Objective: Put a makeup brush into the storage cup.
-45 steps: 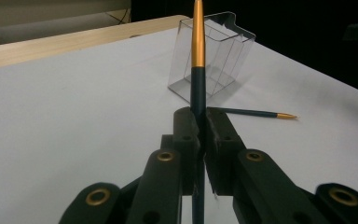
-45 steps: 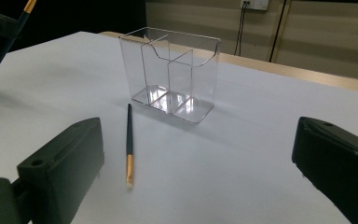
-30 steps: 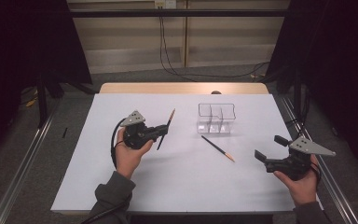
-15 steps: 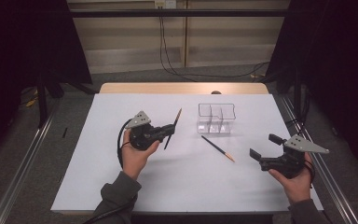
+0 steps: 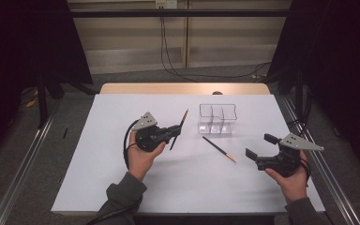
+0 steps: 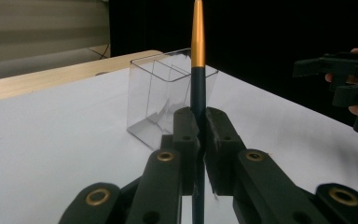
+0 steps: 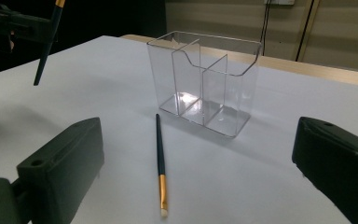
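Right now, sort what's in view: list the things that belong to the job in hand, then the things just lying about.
Belonging to the job:
- brush clamped in the left tongs
- second brush lying on the white table cover
- clear divided organiser
- right tongs, open

Just lying about:
- cables on the floor beyond the table
- metal rails beside the table

brush lies just before the clear organizer, between wide-apart jaws.

Dark brush with gold ferrule, lifted off table, tilted, near clear organizer
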A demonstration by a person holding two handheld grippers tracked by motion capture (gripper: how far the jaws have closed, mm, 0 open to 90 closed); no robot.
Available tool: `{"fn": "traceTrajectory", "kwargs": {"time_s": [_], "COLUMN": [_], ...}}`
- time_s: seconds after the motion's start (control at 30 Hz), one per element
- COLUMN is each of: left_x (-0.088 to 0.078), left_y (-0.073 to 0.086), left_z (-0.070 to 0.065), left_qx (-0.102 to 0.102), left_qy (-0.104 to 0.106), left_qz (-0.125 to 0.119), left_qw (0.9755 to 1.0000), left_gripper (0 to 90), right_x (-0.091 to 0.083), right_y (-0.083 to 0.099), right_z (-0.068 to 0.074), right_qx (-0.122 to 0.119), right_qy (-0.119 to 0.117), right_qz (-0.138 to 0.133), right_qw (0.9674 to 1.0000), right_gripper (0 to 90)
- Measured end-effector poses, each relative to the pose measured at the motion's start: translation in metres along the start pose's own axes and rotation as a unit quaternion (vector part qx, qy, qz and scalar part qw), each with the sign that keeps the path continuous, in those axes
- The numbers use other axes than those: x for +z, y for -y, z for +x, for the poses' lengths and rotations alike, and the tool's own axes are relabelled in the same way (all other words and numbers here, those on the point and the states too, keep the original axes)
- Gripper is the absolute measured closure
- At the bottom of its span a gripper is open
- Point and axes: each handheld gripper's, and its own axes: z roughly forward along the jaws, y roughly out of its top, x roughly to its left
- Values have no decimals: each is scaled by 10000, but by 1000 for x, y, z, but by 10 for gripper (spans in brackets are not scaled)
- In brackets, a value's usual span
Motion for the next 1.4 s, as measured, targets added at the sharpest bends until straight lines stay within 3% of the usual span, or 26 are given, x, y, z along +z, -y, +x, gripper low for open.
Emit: {"fn": "traceTrajectory", "kwargs": {"time_s": [0.73, 1.4], "left_x": [12, 19], "left_y": [2, 1], "left_z": [-9, -14], "left_qx": [37, 83], "left_qy": [55, 307], "left_qz": [-66, -99], "left_qw": [10000, 9994], "left_gripper": [837, 837], "right_x": [26, 50], "right_y": [-14, -29], "right_z": [17, 28], "right_qx": [47, 81], "right_qy": [-349, -554], "right_qz": [-4, -33], "right_qw": [9994, 9984], "right_gripper": [23, 29]}}
